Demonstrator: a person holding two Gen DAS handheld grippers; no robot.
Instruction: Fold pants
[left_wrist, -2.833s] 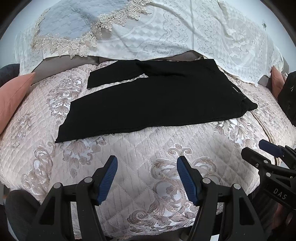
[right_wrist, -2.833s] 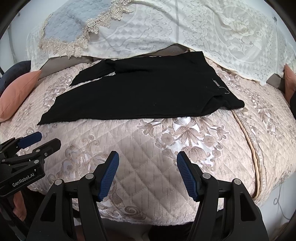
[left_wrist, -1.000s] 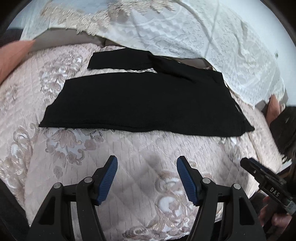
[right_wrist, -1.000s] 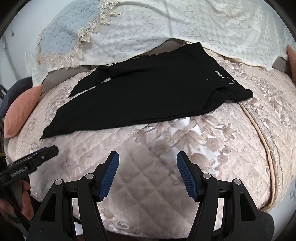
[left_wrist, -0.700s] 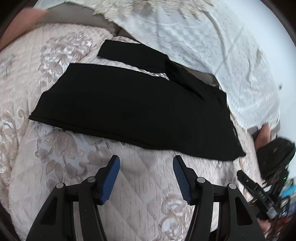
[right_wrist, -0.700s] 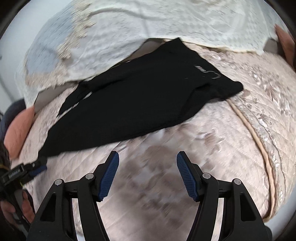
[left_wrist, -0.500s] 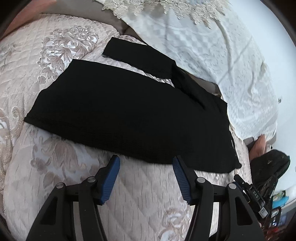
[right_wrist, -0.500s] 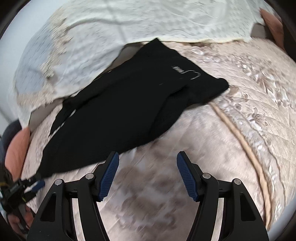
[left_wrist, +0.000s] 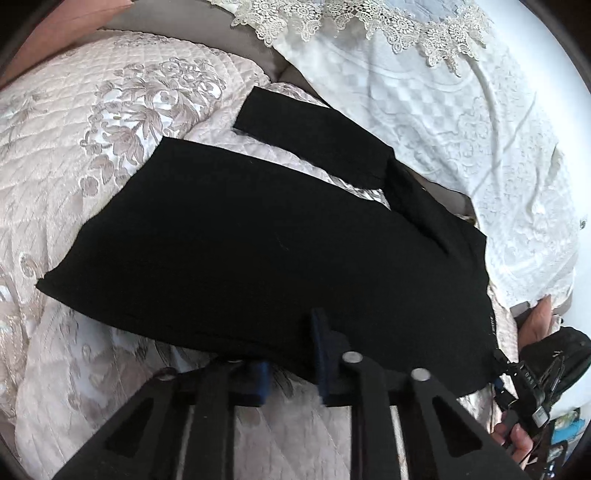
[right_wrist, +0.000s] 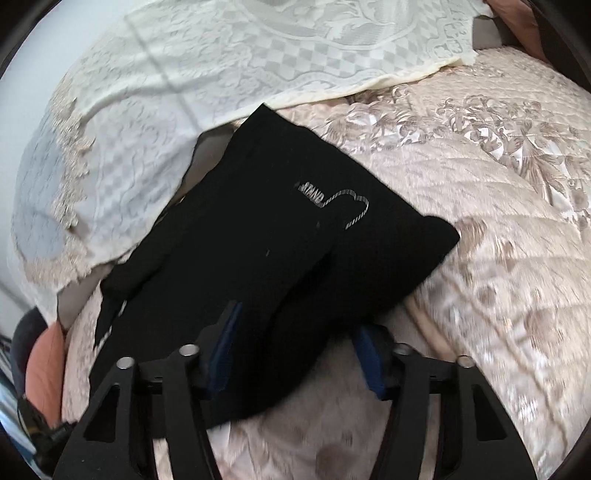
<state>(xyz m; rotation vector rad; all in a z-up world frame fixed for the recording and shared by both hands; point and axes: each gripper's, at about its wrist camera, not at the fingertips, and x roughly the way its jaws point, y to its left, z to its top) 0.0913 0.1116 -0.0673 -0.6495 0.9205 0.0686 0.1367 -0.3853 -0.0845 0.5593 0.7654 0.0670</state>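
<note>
Black pants (left_wrist: 277, 240) lie flat on the quilted bedspread (left_wrist: 110, 110), one leg end doubled back at the far side (left_wrist: 314, 140). My left gripper (left_wrist: 290, 365) sits at the pants' near edge, its jaws closing with the hem pinched between the blue pads. In the right wrist view the waist end of the pants (right_wrist: 295, 240) with a pale logo (right_wrist: 332, 195) fills the middle. My right gripper (right_wrist: 297, 354) straddles that end; its jaws are closing, fabric lies between them, and the pads still stand apart. The right gripper (left_wrist: 517, 373) also shows at the waist corner, held by a hand (left_wrist: 517, 443).
A white lace cover (left_wrist: 443, 110) drapes over the back of the bed, touching the pants' far edge (right_wrist: 221, 55). A salmon cushion (right_wrist: 44, 354) lies at the far left. A dark bag (left_wrist: 554, 350) sits beyond the bed's right side. Bedspread (right_wrist: 517, 221) extends right.
Both grippers have come forward and down onto the pants' near edge while rolling. The left jaws went from wide open to nearly together on the hem; the right jaws have narrowed.
</note>
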